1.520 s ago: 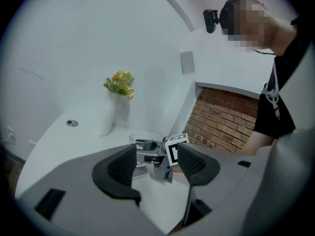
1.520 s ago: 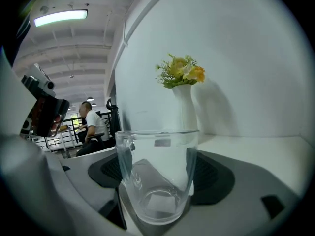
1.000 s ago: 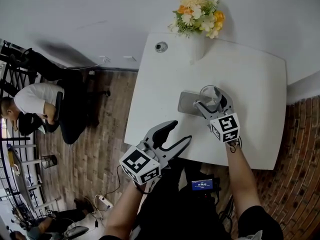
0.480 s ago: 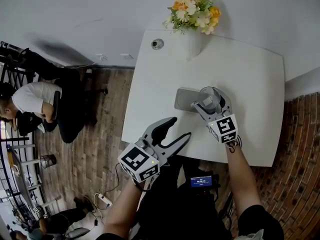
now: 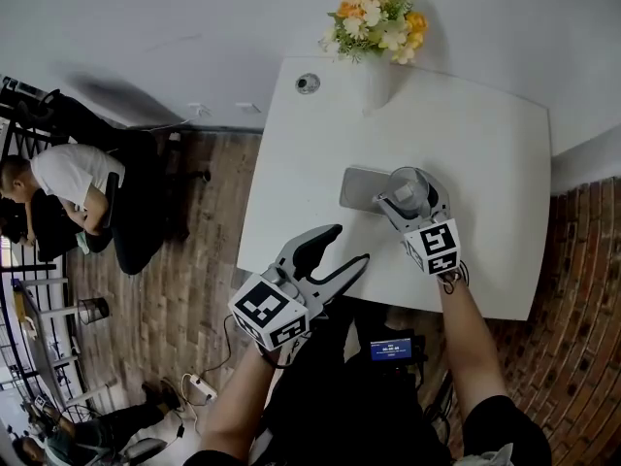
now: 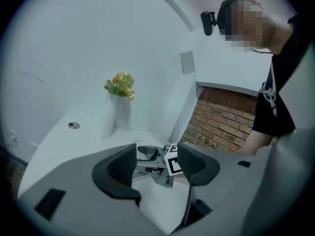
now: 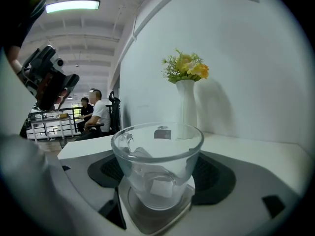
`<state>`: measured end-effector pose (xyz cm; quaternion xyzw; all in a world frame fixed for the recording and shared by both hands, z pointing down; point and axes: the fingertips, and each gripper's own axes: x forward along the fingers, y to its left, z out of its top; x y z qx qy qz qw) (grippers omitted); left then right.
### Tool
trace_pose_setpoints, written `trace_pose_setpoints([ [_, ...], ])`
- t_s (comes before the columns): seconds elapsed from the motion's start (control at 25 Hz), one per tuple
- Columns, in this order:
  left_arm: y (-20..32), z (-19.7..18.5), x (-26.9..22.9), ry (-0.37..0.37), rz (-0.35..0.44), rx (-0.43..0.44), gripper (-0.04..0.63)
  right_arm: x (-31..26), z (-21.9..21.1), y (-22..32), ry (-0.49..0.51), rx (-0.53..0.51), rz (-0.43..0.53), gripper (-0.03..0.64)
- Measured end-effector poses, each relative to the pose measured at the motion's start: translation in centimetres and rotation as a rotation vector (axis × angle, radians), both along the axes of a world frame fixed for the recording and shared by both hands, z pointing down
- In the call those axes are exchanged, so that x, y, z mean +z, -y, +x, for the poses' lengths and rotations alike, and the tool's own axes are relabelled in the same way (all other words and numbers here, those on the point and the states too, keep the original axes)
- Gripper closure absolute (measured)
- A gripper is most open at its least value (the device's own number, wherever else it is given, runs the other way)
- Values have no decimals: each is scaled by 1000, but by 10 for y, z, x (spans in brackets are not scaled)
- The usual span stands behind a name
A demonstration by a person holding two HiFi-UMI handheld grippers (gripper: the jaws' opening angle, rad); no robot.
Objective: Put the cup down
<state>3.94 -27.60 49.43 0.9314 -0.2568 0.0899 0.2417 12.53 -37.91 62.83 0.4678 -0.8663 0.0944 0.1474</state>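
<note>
Cup (image 7: 157, 163) of clear glass, upright, stands between the jaws of the right tool (image 5: 411, 194), over the middle of the white surface (image 5: 485, 144). The right tool's view shows the dark pads (image 7: 212, 177) closed in on the glass wall from either side, so the tool is clamped on the cup. The cup's base sits over the round hollow of a grey plate (image 5: 357, 188) that lies flat on the surface. Whether the base rests fully on that plate I cannot tell.

The left tool (image 5: 349, 244) is at the near-left corner of the surface, partly out over the wooden floor (image 5: 204, 260). Its jaws stand well apart with nothing between them. Through the gap, its own view looks across at the right tool and the cup, well apart from it.

At the far edge of the surface stands a white vase (image 5: 376, 85) with yellow and orange flowers (image 5: 376, 16). A small round fitting (image 5: 308, 83) is set into the surface to the vase's left. A brick wall (image 5: 582, 289) runs along the right. At the far left, a person in a white shirt (image 5: 68, 184) is seated.
</note>
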Motion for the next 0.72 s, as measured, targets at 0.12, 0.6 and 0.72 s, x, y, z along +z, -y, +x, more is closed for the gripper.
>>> trace_pose_setpoints([
  [0.12, -2, -4, -1, 10, 8, -3, 330, 0, 2, -2, 13, 17, -8, 230],
  [0.6, -1, -13, -2, 31, 38, -24, 330, -11, 36, -40, 47, 116, -70, 216],
  [0.72, 2, -17, -4, 44, 58, -45, 330, -26, 47, -50, 110, 163, -78, 216],
])
